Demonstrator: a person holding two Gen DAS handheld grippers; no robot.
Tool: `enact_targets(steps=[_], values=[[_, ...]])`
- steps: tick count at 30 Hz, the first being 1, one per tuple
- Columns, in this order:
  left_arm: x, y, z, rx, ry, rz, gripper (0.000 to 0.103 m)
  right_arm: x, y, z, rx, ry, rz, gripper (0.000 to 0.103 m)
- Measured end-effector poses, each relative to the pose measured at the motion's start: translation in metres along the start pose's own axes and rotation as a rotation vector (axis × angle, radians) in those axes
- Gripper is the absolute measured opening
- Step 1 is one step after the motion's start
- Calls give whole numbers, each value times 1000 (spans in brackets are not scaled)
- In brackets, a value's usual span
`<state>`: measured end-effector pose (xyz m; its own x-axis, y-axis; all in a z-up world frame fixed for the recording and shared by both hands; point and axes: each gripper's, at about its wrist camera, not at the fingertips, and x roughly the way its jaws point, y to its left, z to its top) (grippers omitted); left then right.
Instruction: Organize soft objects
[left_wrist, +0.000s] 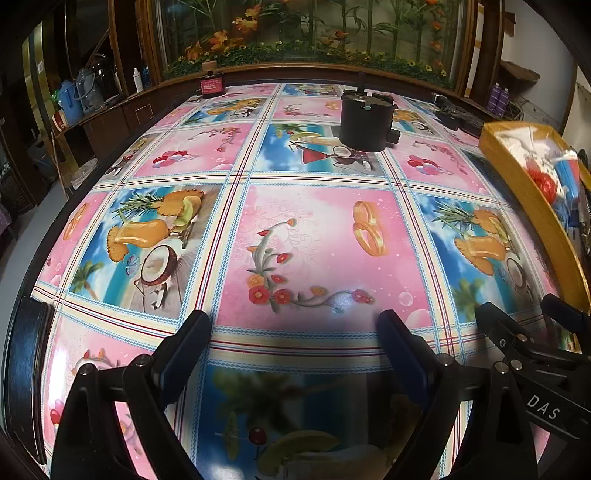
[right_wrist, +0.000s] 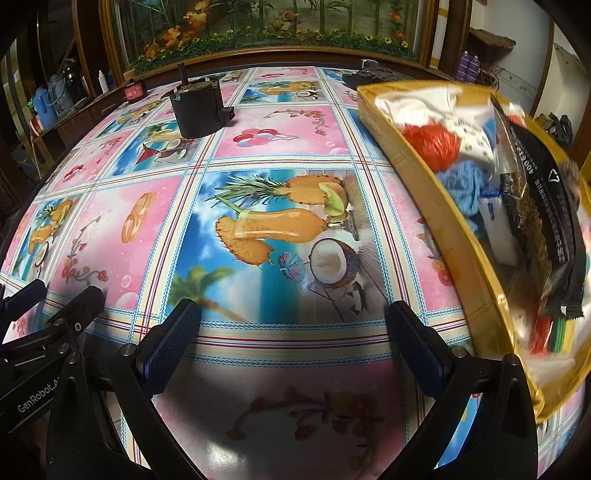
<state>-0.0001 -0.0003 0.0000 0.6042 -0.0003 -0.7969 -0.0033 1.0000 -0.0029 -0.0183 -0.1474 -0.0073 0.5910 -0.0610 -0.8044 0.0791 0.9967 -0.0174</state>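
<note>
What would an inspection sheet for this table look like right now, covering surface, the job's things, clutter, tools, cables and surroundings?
Surface: table under a glossy cloth of pink floral and tropical fruit squares.
Job's things: yellow box at the right edge, holding a red bag, blue cloth, white fabric and a black packet.
Clutter: black round container mid-table; small red-labelled jar and dark items at the far edge.
Tools: left tool and right tool both open, empty, above the cloth.
Cables: nothing seen on the table.
Surroundings: glass-fronted display of artificial flowers behind; shelf with jugs at left.
</note>
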Motion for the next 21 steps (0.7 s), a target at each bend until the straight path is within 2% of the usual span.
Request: enact_targets(steps=[21], values=[[0,0,0,-1,1,0,92,-2,-2,-2,0,0,-1,103]])
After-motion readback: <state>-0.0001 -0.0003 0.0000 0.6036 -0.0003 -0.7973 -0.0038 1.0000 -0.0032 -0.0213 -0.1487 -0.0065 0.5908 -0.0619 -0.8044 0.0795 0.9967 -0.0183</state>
